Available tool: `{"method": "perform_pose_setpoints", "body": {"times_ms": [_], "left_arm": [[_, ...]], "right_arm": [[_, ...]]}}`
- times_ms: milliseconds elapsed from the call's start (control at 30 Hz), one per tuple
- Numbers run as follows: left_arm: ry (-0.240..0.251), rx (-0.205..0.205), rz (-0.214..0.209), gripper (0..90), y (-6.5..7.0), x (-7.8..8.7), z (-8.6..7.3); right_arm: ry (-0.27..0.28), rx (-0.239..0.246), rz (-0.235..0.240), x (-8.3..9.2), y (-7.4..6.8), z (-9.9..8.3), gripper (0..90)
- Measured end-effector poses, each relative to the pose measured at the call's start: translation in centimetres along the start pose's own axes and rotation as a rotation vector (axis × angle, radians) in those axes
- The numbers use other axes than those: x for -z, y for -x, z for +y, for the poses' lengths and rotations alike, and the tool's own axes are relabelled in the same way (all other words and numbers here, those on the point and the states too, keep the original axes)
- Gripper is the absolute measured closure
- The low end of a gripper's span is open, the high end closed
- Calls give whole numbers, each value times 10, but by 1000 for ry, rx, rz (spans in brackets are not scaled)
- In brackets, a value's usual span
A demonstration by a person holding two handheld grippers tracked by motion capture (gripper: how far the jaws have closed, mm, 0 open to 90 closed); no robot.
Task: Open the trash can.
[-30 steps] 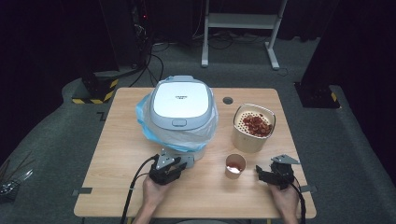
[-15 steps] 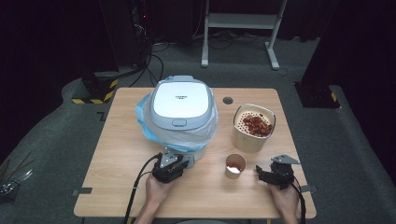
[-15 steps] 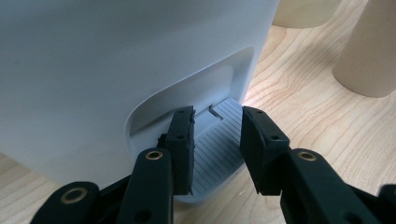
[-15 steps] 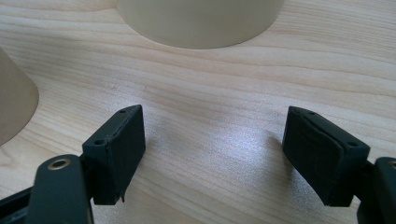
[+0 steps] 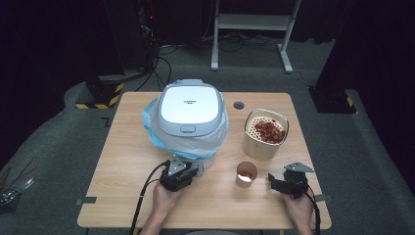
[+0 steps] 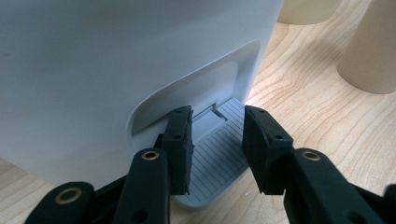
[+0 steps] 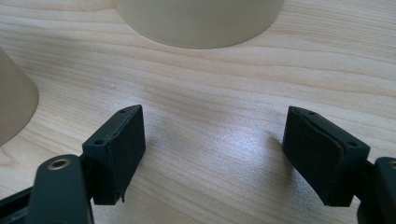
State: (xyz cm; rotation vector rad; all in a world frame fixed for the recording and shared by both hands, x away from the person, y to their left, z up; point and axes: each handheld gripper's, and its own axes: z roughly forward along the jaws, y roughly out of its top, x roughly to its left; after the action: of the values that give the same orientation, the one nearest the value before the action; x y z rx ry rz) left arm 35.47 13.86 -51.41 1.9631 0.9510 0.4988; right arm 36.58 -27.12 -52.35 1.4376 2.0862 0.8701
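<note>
The left gripper (image 6: 215,140) is seen at the grey pedal (image 6: 219,158) at the foot of the white bin (image 5: 191,120); its jaws, slightly parted, have just been opening. The right gripper (image 7: 212,154) is held wide open and empty over the table (image 7: 210,93) beside the paper cup (image 5: 245,174).

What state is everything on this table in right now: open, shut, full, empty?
White lidded pedal bin: lid shut, lined with a bluish plastic bag.
Grey ribbed foot pedal: between the left hand-held gripper's jaws, not pinched.
Left hand-held gripper: jaws a little apart, just been opening.
Right hand-held gripper: open, nothing between its jaws.
Cream perforated container: upright, holds red pieces.
Small paper cup: upright, some red pieces inside.
</note>
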Motion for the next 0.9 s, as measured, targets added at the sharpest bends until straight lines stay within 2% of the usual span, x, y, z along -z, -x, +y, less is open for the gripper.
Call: {"method": "perform_pose_setpoints", "body": {"times_ms": [400,433,900], "left_arm": [[6,-29,6,622,1,0,-2],[8,-49,19,620,2,0,-2],[12,-56,21,621,3,-1,-3]], "right_arm": [[0,0,0,0,0,0,215],[0,0,0,0,0,0,215],[0,-1,0,0,0,0,215]]}}
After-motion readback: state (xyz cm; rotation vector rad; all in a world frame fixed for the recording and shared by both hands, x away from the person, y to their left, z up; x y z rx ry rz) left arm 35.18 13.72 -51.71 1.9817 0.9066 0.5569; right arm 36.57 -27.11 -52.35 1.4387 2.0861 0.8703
